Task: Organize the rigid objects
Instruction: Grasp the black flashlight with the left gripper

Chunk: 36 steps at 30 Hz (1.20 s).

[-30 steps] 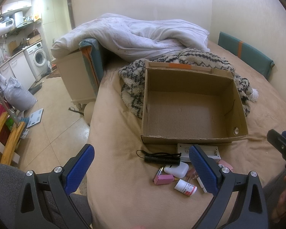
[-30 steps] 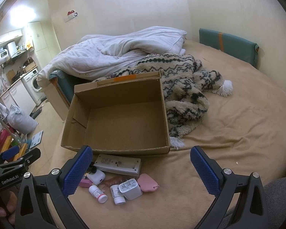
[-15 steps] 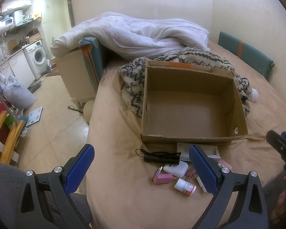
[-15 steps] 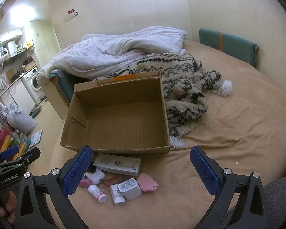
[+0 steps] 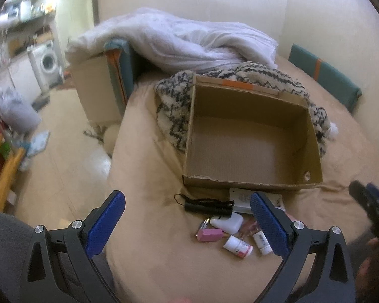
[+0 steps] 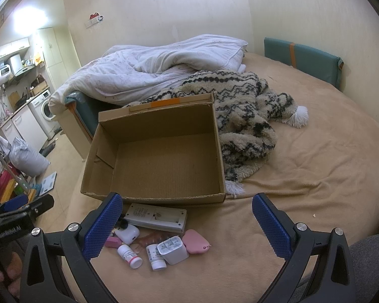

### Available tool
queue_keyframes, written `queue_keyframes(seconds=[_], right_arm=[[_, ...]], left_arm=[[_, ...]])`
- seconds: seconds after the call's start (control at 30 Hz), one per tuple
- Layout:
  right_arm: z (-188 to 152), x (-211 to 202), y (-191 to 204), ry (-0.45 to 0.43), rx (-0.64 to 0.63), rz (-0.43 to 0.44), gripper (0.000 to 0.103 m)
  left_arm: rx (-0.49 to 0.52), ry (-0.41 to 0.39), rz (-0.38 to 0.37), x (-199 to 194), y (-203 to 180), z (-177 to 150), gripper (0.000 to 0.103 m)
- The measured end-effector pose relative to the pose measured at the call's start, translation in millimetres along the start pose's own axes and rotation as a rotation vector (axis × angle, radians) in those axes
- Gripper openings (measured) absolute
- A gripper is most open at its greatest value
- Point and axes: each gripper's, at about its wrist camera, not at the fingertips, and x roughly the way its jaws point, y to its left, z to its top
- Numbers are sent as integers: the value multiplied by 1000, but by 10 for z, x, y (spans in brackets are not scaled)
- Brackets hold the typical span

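Note:
An open empty cardboard box [image 5: 252,149] [image 6: 159,156] sits on the tan bed. In front of it lies a heap of small things: a black flashlight [image 5: 207,205], a white earbud case [image 5: 226,223] [image 6: 127,233], a pink eraser [image 5: 209,234], two white pill bottles [image 5: 237,246] [image 6: 130,252], a white remote [image 6: 156,217], a white charger [image 6: 173,250] and a pink pouch [image 6: 195,241]. My left gripper [image 5: 188,223] is open and empty, held above the heap's left side. My right gripper [image 6: 187,224] is open and empty, above the heap.
A patterned fuzzy blanket [image 6: 242,116] and a white duvet [image 6: 159,63] lie behind the box. A teal cushion [image 6: 300,58] leans on the wall at the right. The bed edge drops to a tiled floor [image 5: 63,166] on the left.
The left gripper's view has shifted slightly and is blurred at the left; it has moved a little toward the heap. The right gripper has barely moved. No object has moved.

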Motion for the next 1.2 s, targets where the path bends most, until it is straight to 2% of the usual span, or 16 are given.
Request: queue_keyframes(seconds=[0.17,0.37,0.47,0.53,0.57,0.6,0.77,1.1,1.17,1.2], right_arm=[[-38,43,-19,18,7,-5,103],[-46,142,-120,68,62,5,103],[-40,181,-164,93,88,18,103],[-40,202,-198,110,107,32,103],[-38,214,-216,123,120,45,103],[-37,231,-238,134,133,58,103],[-60,298,-352,181,191,84,103],[-69,428,-432,242,233,93,103],[-62,454,-410,252,221,97,103],[-64,459,-406,255,219,102,103]], left_arm=[[-117,141,-4,274,242,105,99],[-113,387,-12,831,173,33,99],[-77,486,-60,1118,8,7,99],[-43,550,-125,1316,-104,7,99],[-1,613,-177,1465,-193,-1,99],[28,643,-189,1558,-241,2,99],[136,708,-175,1899,-304,74,99],[131,779,-201,2166,-309,-3,99],[154,771,-187,2209,-319,-24,94],[154,770,-183,2213,-302,-25,88]])
